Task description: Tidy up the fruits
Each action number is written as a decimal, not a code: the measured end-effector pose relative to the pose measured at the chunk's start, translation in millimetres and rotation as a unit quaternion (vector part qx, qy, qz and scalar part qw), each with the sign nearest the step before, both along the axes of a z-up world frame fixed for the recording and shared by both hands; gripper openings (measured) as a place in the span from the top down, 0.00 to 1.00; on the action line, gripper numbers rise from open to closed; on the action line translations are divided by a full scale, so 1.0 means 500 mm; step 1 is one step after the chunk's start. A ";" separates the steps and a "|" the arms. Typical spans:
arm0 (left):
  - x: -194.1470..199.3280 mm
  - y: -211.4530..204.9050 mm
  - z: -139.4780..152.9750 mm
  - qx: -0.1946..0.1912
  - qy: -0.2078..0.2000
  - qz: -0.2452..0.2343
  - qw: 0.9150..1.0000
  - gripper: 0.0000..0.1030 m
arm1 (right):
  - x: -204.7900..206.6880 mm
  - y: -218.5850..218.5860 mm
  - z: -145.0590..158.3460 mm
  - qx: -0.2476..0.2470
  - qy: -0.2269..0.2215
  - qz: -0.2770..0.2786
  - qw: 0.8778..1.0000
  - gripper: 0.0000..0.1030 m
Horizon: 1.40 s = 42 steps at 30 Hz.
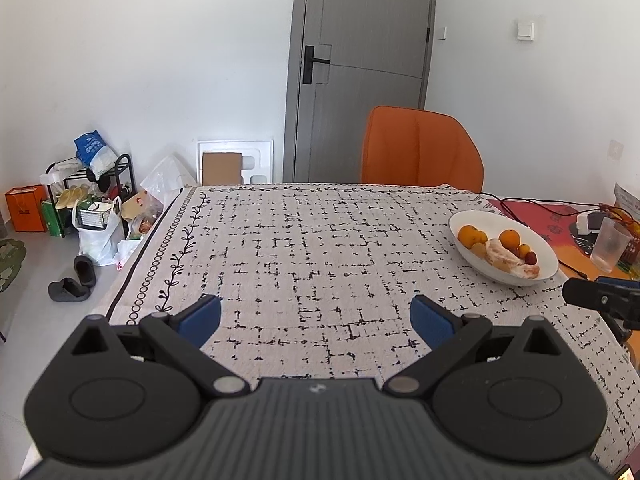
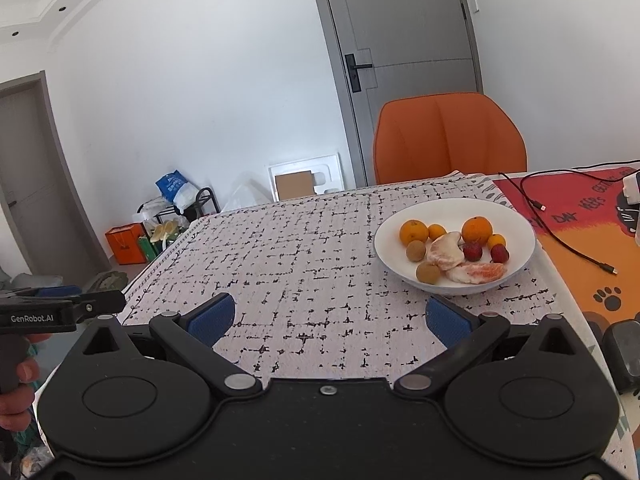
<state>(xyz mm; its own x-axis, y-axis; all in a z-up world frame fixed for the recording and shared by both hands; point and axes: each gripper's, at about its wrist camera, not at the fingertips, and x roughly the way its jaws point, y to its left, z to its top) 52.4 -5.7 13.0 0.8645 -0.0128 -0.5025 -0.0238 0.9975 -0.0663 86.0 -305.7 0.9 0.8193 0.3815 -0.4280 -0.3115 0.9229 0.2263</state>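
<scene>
White shallow bowl, one, stands on the patterned tablecloth toward the right side of the table, with all the fruit in sight inside it and none on the cloth. Contents, counted from the right wrist view: large oranges, two; small orange citrus, two; brown round fruits, two; red berries, two; peeled pomelo segments, two, lying across the middle. Left gripper, one, jaws spread wide and empty, hovers above bare cloth well left of the bowl. Right gripper, one, likewise wide and empty, hangs just before the bowl's near rim. This fits either fruit gathered and the job closing, or sorting within the bowl under way. For any pick: come from above, take round fruit across its widest part, squeeze lightly on the soft pomelo, keep clear of the rim. Orange chair, one; plastic cup, one.
</scene>
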 end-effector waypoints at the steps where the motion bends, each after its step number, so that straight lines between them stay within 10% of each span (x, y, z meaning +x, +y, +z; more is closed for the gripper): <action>1: 0.000 0.001 0.000 0.000 0.001 0.001 1.000 0.03 | 0.000 0.000 -0.001 0.001 0.001 0.001 1.000 0.00; 42: -0.001 0.012 -0.003 -0.003 0.007 0.005 1.000 0.03 | -0.003 0.021 0.000 -0.003 0.003 0.013 1.000 0.00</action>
<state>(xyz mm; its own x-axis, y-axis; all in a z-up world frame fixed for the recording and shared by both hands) 52.0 0.1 11.5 0.8570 -0.0068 -0.5152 -0.0348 0.9969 -0.0711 84.3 -295.2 1.0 0.8063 0.4005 -0.4353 -0.3340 0.9156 0.2238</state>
